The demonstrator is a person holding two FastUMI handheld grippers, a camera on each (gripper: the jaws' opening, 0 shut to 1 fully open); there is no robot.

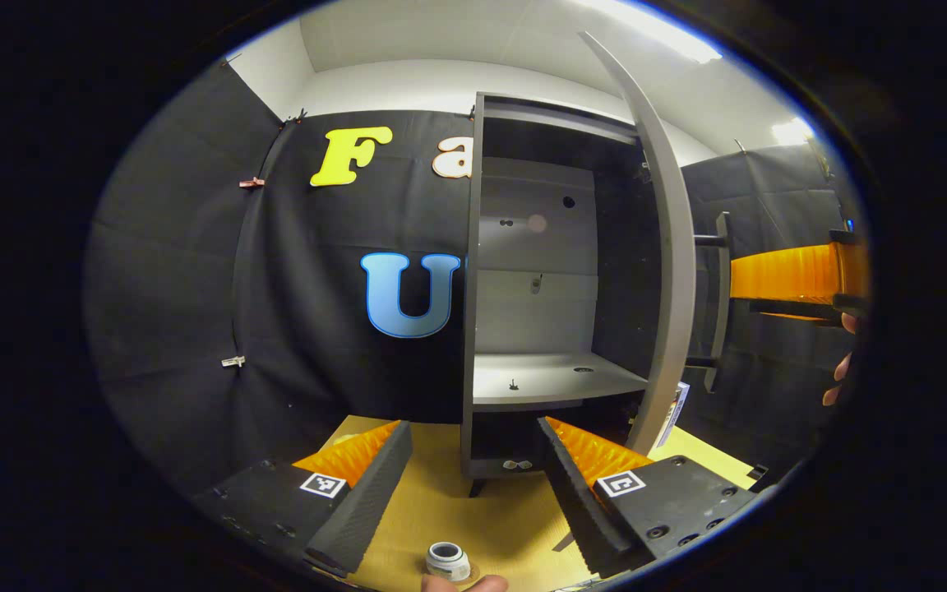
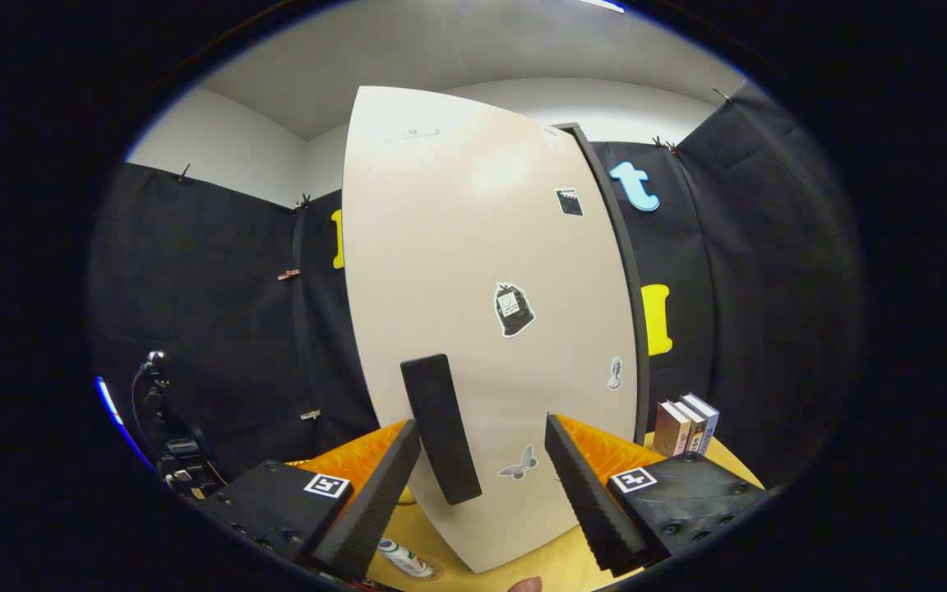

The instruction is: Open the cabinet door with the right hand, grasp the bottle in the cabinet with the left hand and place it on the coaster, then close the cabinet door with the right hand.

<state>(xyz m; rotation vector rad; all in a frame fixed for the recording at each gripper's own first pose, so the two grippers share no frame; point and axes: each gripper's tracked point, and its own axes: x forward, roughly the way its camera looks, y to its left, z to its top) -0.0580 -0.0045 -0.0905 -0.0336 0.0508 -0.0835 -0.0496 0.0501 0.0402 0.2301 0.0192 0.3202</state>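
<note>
Black cloth lines the booth, and a tan surface carries a dark grey cabinet standing open, its shelves bare. The cabinet door is swung wide; in the left gripper view it appears edge-on at about 2 o'clock of the cabinet opening.

The bottle is out of the cabinet and stands on the surface near the bottom edge of the left gripper view, on what appears to be the coaster, though little of that disc is visible. The left gripper hovers above with jaws apart, holding nothing.

The right gripper faces the door's outer side, jaws apart, with the dark bar handle just ahead between them, not clamped. A few books stand at 3 o'clock of the door.

Judgement: placement looks complete; closing is the step in hand. The next move calls for taking the handle or pushing the panel, and swinging it shut.
</note>
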